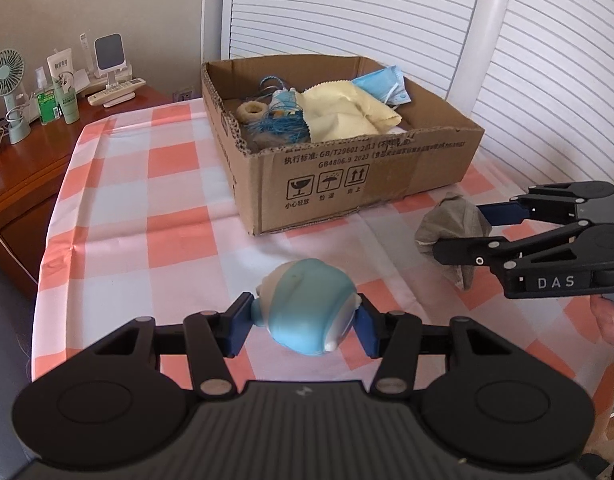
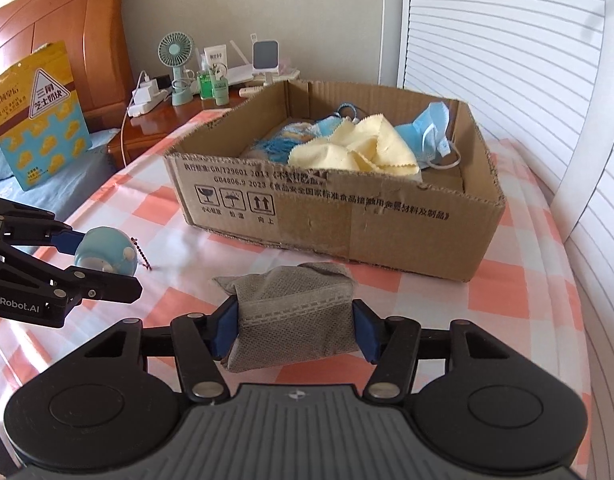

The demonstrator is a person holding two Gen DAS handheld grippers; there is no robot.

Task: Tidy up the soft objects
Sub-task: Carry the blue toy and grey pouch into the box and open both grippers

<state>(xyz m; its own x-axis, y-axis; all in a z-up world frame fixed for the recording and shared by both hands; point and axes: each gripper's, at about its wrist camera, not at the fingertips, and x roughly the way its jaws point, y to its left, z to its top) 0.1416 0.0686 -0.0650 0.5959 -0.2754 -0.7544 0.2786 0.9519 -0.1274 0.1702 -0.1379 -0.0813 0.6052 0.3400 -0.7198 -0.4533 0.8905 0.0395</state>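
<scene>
My left gripper (image 1: pixel 305 322) is shut on a light blue plush toy (image 1: pixel 311 306), held just above the checkered tablecloth in front of the cardboard box (image 1: pixel 347 184). The toy also shows in the right wrist view (image 2: pixel 107 254) with a dark bead chain hanging from it. My right gripper (image 2: pixel 293 330) is shut on a grey fabric pouch (image 2: pixel 291 312), to the right of the left gripper; the pouch also shows in the left wrist view (image 1: pixel 451 226). The box (image 2: pixel 347 216) holds a yellow cloth (image 2: pixel 359 148), a blue face mask (image 2: pixel 431 128) and blue tasselled items (image 1: pixel 283 124).
A wooden nightstand (image 1: pixel 23 168) at the left carries a small fan (image 1: pixel 5 80), bottles and a phone stand. A yellow snack bag (image 2: pixel 37 112) leans on the bed by the headboard. White louvered doors (image 1: pixel 527 40) stand behind the box. The tablecloth (image 1: pixel 147 220) covers the table.
</scene>
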